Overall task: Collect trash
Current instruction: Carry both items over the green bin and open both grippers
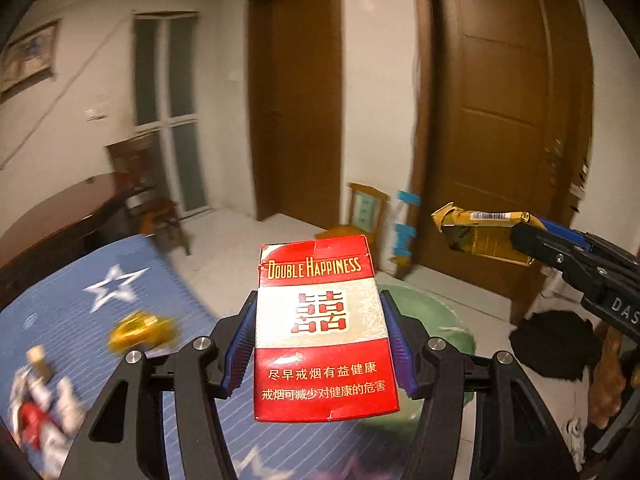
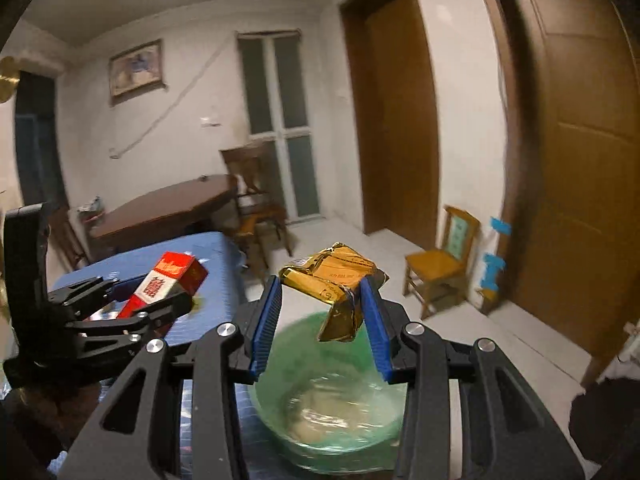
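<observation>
Fingers of left gripper [image 1: 322,340] clamp red cigarette pack [image 1: 324,332]; right gripper [image 2: 322,316] pinches crumpled gold pack [image 2: 336,284]. Both held over green bin [image 2: 320,404]. Step: carry to bin. Next: centre over opening, release.

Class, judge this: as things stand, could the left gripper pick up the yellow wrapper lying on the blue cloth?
Probably not yet. The left gripper is shut on the red cigarette pack, so its jaws are full. The yellow wrapper itself lies uncovered on the blue cloth.
</observation>
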The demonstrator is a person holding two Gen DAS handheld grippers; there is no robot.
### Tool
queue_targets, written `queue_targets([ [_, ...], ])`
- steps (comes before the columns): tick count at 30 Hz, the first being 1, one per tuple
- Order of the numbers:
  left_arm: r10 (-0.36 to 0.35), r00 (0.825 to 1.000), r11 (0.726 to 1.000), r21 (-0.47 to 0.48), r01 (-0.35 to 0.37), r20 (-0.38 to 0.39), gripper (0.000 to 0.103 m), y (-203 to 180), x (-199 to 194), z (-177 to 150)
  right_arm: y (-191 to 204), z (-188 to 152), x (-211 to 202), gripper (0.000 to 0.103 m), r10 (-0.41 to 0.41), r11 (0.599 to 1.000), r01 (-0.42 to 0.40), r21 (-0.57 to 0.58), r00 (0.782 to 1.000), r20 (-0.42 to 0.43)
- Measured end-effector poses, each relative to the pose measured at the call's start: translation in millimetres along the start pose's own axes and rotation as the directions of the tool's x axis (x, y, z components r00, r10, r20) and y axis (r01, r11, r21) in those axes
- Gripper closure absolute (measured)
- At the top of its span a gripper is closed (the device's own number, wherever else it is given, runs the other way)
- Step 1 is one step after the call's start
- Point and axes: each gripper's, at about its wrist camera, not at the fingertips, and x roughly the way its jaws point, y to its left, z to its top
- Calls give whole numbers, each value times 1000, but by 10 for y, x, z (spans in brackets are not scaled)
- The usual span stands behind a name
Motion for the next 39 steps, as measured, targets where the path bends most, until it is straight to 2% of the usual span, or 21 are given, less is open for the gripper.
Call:
queue_targets([
  [4, -53, 997, 998, 19, 54, -50, 44, -237, 506, 107, -215, -70, 117, 64, -41, 999, 42, 18, 999, -26],
  [8, -46, 996, 998, 49, 50, -80, 44, -428, 882, 123, -334, -133, 259, 64, -49, 998, 51, 38, 997, -58],
  [13, -25, 995, 996, 78, 33, -97, 44, -590, 1125, 55, -438, -203, 422, 64, -53, 997, 58, 47, 994, -100],
  [22, -14, 993, 997, 78, 23, -114, 44, -613, 1153, -150, -519, -286, 586, 64, -55, 995, 67, 67, 985, -165],
  [31, -4, 991, 997, 75, 14, -135, 43, -614, 1251, -136, -574, -317, 743, 64, -36, 994, 56, 93, 980, -196],
  [32, 5, 991, 997, 75, 6, -137, 42, -604, 1257, -143, -556, -304, 761, 63, -33, 995, 53, 90, 979, -202],
  [33, 14, 990, 997, 75, -3, -142, 31, -598, 1281, -143, -543, -308, 804, 62, -28, 996, 47, 81, 975, -219],
  [34, 21, 990, 997, 73, -10, -140, 26, -590, 1288, -147, -550, -293, 824, 61, -36, 995, 56, 83, 974, -223],
  [35, 27, 990, 997, 73, -18, -135, 22, -597, 1282, -135, -554, -298, 838, 52, -46, 994, 67, 85, 973, -227],
  [36, 32, 991, 997, 74, -23, -129, 22, -587, 1274, -136, -560, -302, 837, 48, -43, 994, 64, 88, 974, -222],
  [39, 33, 992, 997, 78, -23, -123, 22, -570, 1253, -135, -552, -313, 831, 48, -46, 995, 65, 80, 975, -218],
])
